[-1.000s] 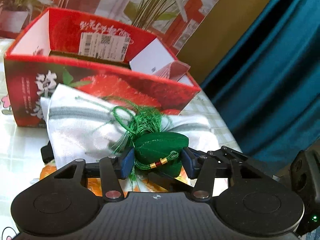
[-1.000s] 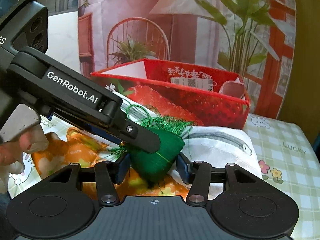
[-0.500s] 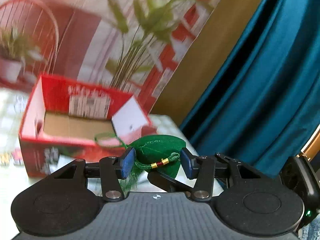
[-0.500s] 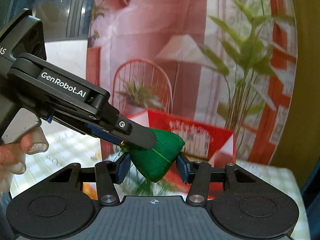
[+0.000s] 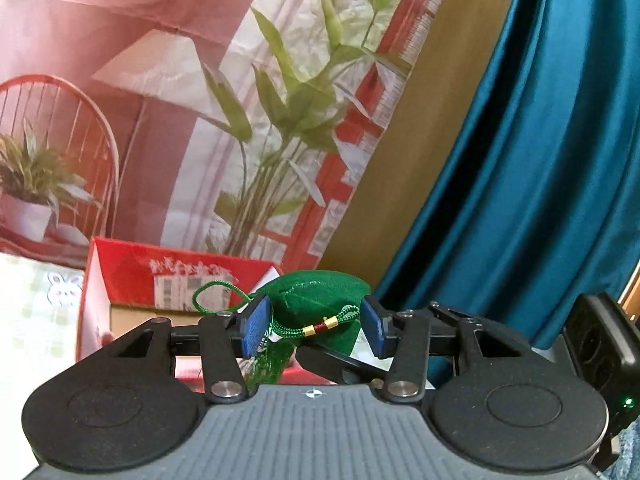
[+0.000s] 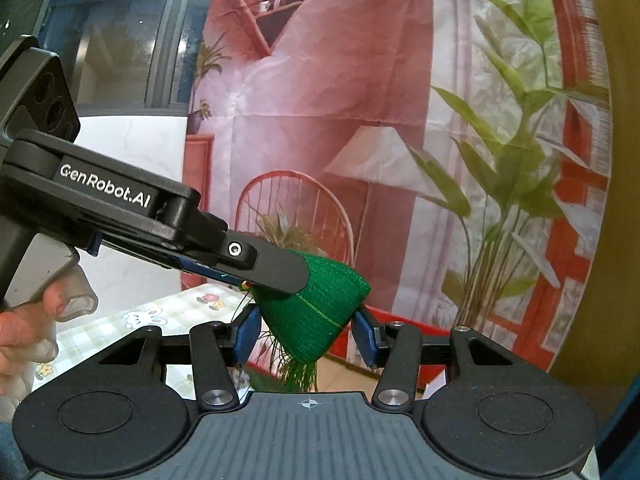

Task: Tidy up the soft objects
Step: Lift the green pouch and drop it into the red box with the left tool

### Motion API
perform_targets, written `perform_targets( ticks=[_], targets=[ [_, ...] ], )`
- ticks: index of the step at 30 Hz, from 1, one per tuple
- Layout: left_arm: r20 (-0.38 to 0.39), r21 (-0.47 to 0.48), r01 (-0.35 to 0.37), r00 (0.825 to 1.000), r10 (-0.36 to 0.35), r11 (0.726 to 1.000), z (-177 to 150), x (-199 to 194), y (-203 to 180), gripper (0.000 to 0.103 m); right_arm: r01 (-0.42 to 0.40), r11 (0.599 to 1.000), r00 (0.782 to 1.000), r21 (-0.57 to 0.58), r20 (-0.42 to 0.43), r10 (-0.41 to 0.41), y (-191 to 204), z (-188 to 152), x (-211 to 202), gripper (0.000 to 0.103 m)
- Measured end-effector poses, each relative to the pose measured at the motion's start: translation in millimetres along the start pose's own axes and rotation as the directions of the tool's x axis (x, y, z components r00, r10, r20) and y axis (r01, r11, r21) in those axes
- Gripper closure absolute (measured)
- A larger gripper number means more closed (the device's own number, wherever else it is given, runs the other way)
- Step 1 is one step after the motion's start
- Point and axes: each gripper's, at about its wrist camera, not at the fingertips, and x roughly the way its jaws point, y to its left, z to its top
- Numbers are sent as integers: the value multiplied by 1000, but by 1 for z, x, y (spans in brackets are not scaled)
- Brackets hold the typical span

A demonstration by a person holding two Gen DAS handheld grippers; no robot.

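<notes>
Since a second ago both grippers have risen together with the green pouch (image 5: 320,300); the white cloth and the orange thing under it are gone from both views, and the red box (image 5: 120,276) now lies lower and farther. I judge this means the pouch is picked and the carry to the box is in hand, with the drop still to do.

The left gripper (image 5: 314,326) is closed on the pouch, one blue pad on each side, at a middle width. The right gripper (image 6: 306,334) also presses it from both sides, lower on its body. So the pouch hangs in the air between four pads, near the box but not over it as far as I can tell.

The left view shows the open box with its label, the gold bead cord and the blue curtain (image 5: 540,180) at right. The right view shows instead the person's hand (image 6: 24,332) at left on the left gripper's handle, the checked tablecloth (image 6: 168,312) and the pouch's fringe; the box is mostly hidden there.
</notes>
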Motion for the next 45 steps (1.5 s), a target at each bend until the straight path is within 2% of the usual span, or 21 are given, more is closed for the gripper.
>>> perform_targets(
  ticks=[4, 9, 12, 17, 22, 33, 41, 45],
  targets=[
    [24, 9, -22, 999, 22, 1000, 15, 6, 8, 52, -5, 1000, 1000, -25, 5, 5, -4, 9, 22, 57],
    [89, 53, -42, 995, 37, 998, 37, 12, 9, 52, 0, 999, 999, -53, 45, 3, -11, 26, 45, 57],
    [96, 73, -59, 994, 52, 996, 43, 23, 10, 52, 10, 999, 998, -53, 68, -6, -19, 34, 59, 57],
    [38, 58, -84, 996, 82, 995, 34, 50, 23, 51, 15, 999, 999, -36, 44, -13, -31, 26, 86, 57],
    [-41, 8, -94, 995, 94, 996, 13, 72, 43, 51, 4, 1000, 1000, -4, -29, -4, -38, -3, 112, 57],
    [-167, -30, -126, 979, 119, 992, -17, 103, 69, 51, -13, 997, 988, 70, -155, 23, -42, -55, 140, 57],
    [-188, -23, -155, 971, 148, 988, -20, 114, 76, 51, -15, 995, 979, 102, -203, 35, -45, -69, 154, 57],
    [-166, -51, -215, 965, 204, 975, -14, 114, 82, 49, 63, 991, 972, 114, -233, -35, -48, -67, 168, 57]
  ],
)
